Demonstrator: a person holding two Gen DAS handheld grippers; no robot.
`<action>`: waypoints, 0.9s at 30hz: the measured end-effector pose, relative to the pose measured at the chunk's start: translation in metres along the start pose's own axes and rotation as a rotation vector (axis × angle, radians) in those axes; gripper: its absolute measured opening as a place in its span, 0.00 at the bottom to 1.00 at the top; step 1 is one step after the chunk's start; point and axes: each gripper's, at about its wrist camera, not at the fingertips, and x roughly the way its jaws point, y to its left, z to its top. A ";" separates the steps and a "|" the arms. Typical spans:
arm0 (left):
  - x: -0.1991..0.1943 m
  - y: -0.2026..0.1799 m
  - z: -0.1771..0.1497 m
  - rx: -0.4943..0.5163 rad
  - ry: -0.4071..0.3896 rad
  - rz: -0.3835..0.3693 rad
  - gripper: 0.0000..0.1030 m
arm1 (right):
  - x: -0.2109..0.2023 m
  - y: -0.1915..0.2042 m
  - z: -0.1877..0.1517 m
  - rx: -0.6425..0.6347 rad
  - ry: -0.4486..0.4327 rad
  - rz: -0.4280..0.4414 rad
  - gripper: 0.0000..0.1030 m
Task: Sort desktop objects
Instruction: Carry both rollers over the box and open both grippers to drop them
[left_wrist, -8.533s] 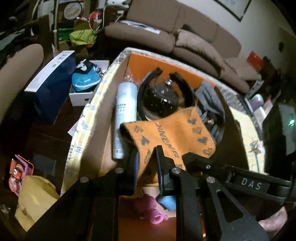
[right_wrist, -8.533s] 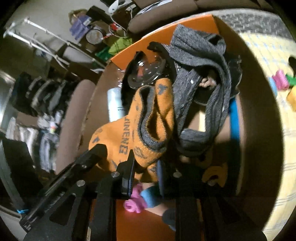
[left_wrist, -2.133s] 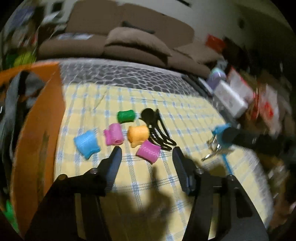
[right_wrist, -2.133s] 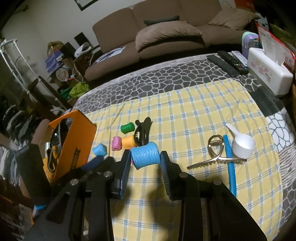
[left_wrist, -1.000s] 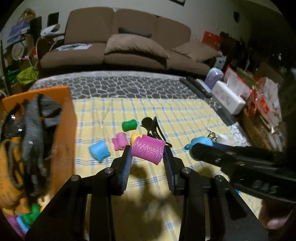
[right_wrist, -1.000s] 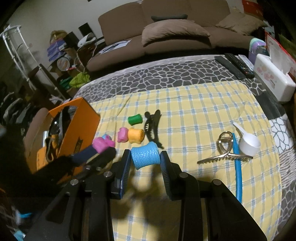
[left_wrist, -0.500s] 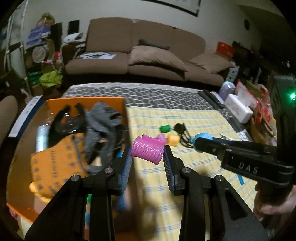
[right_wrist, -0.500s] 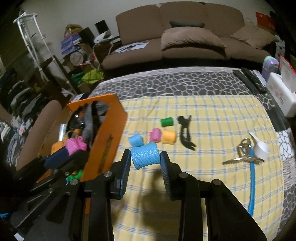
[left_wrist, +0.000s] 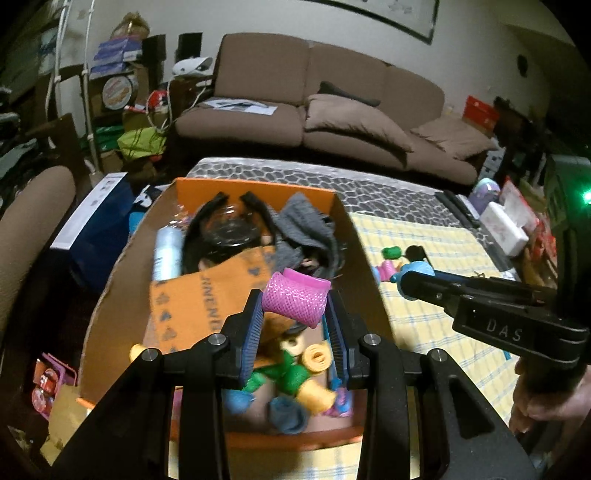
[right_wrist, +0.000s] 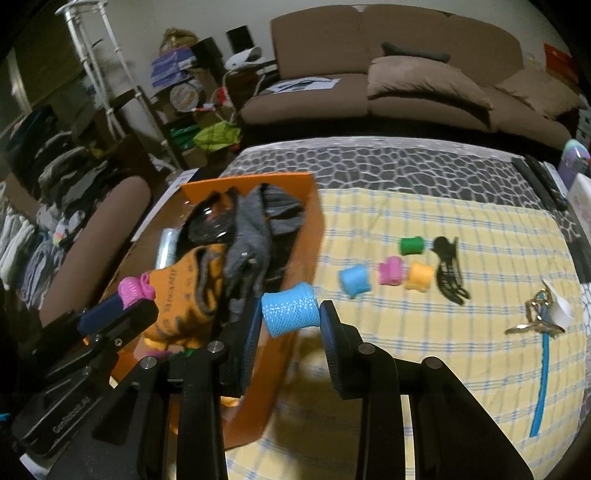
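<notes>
My left gripper (left_wrist: 293, 310) is shut on a pink mesh hair roller (left_wrist: 295, 295) and holds it over the orange cardboard box (left_wrist: 255, 192). The box holds an orange sock (left_wrist: 207, 299), grey socks (left_wrist: 303, 225), goggles and several rollers. My right gripper (right_wrist: 290, 314) is shut on a blue mesh roller (right_wrist: 290, 308) above the box's right wall (right_wrist: 306, 243). On the yellow checked cloth (right_wrist: 461, 295) lie a blue roller (right_wrist: 354, 280), a pink roller (right_wrist: 390, 270), an orange roller (right_wrist: 419, 276), a green roller (right_wrist: 412, 244) and a black hair claw (right_wrist: 448, 269).
Keys, a white scoop (right_wrist: 559, 312) and a blue stick (right_wrist: 541, 376) lie at the cloth's right. A brown sofa (right_wrist: 406, 81) stands behind the table. A tissue box (left_wrist: 504, 227) and remotes (right_wrist: 543, 181) sit at the far right. A brown chair (right_wrist: 96, 236) is left of the box.
Both grippers have swung left from the cloth toward the box, each carrying its roller. The left one now hangs over the box's inside; the right one is at its right wall.
</notes>
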 end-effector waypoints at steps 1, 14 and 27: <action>-0.001 0.006 -0.001 -0.007 0.006 0.002 0.31 | 0.002 0.005 -0.001 -0.009 0.003 0.003 0.32; 0.005 0.044 -0.020 0.013 0.088 0.016 0.31 | 0.031 0.063 -0.023 -0.112 0.065 0.042 0.32; 0.018 0.068 -0.026 -0.026 0.175 0.038 0.31 | 0.056 0.091 -0.045 -0.213 0.138 0.055 0.37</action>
